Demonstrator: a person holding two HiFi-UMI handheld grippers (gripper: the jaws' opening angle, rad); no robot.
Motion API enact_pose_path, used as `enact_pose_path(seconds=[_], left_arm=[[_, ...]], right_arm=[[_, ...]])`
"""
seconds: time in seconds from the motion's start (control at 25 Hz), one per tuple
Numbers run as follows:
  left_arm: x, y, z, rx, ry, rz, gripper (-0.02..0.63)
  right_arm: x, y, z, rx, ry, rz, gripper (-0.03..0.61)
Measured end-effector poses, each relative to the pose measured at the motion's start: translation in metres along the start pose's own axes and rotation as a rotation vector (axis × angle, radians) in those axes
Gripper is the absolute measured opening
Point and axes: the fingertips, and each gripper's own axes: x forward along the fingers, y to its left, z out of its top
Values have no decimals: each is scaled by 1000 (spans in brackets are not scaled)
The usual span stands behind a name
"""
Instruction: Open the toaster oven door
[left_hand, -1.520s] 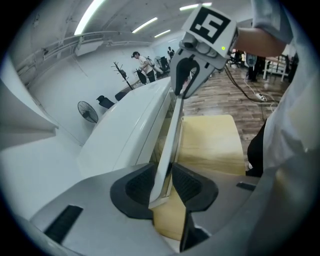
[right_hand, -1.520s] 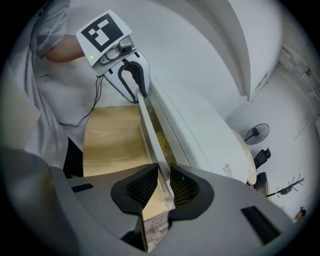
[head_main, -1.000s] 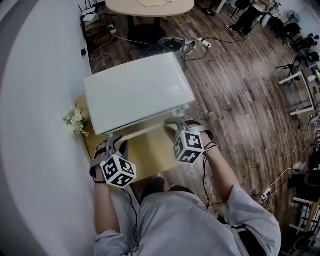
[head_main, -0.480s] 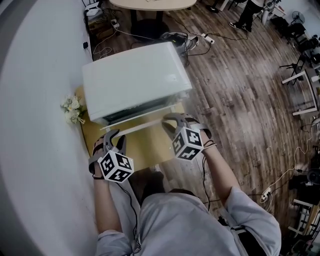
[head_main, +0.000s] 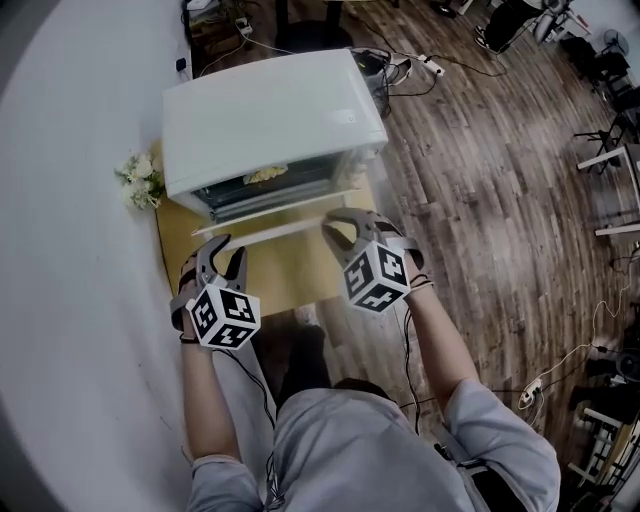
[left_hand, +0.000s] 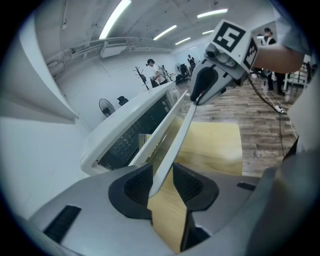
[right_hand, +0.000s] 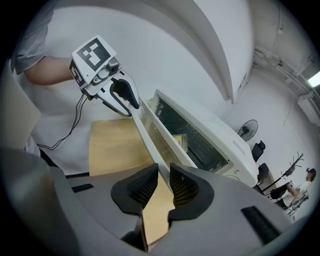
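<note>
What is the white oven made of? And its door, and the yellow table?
The toaster oven looks like white painted metal, maybe plastic: smooth, even, faintly shiny. Its door seems to be a white frame round a clear glass pane; the table's colour shows through. The table looks like pale wood or laminate: matte, faint grain.

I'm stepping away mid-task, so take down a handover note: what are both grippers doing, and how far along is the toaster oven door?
The left gripper grips the left end of the door handle; its jaws have just been opening slightly, with the handle between them.
The right gripper is clamped on the handle's right end.
The toaster oven sits on the wooden table; its door is tilted partly open.
Left to do: swing the door fully down, then release.
</note>
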Motion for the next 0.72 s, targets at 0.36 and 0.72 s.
enact_pose_path(seconds=[0.36, 0.72], left_arm=[[-3, -18, -12, 5, 8, 56, 118], [-4, -43, -27, -80, -9, 76, 127]], right_arm=[[-2, 18, -10, 12, -50, -5, 60], [-2, 42, -27, 29, -57, 12, 52]])
